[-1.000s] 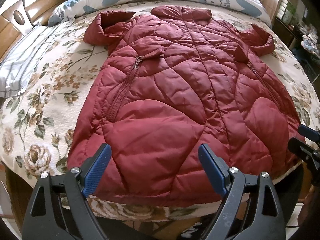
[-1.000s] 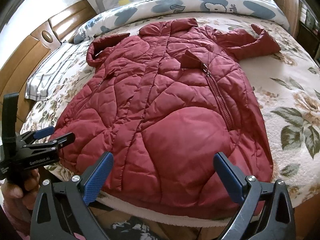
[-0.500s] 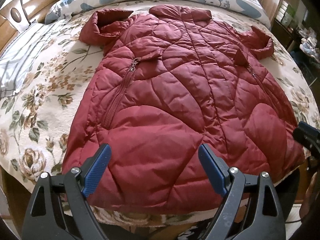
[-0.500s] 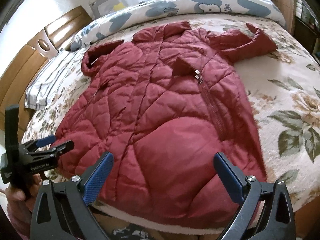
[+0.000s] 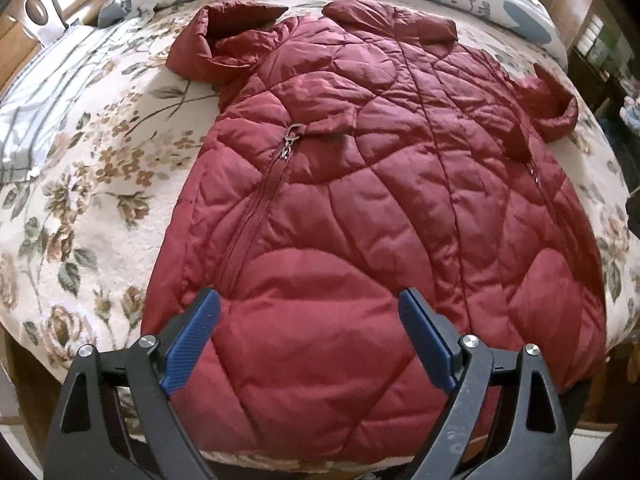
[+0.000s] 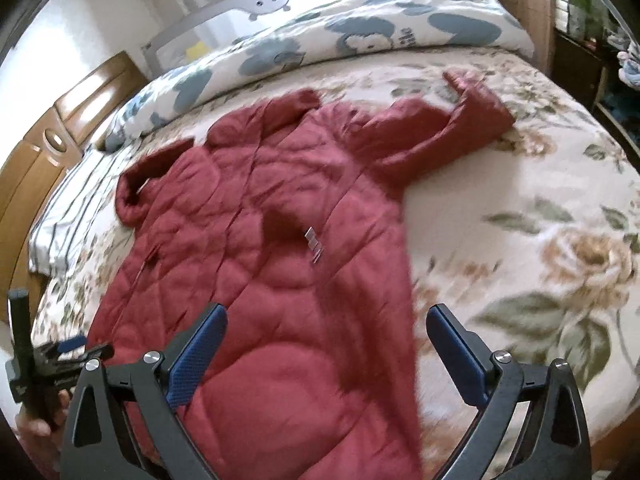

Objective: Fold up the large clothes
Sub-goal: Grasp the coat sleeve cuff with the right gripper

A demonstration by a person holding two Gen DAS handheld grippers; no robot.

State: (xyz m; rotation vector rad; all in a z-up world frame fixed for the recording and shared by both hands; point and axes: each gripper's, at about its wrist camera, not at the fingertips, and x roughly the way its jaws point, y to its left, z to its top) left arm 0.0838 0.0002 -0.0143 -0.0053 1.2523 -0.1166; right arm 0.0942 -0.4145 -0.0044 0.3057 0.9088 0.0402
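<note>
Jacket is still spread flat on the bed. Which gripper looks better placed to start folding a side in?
Probably the right: the right gripper, open, straddles the red jacket's side edge by the floral bedspread. The left gripper, open, hovers mid-hem.

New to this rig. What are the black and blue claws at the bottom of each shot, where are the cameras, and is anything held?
No robot here: a person carries a two-finger gripper in each hand, each with a fisheye camera looking along its fingers. One picture comes from the left gripper, the other from the right gripper; the right view is blurred. The blue pads are the fingertips. Both stand wide open above a red quilted coat spread flat on a bed with a floral cover, sleeves out to the sides. Nothing is held. The right view also catches the left gripper at its lower left edge.
</note>
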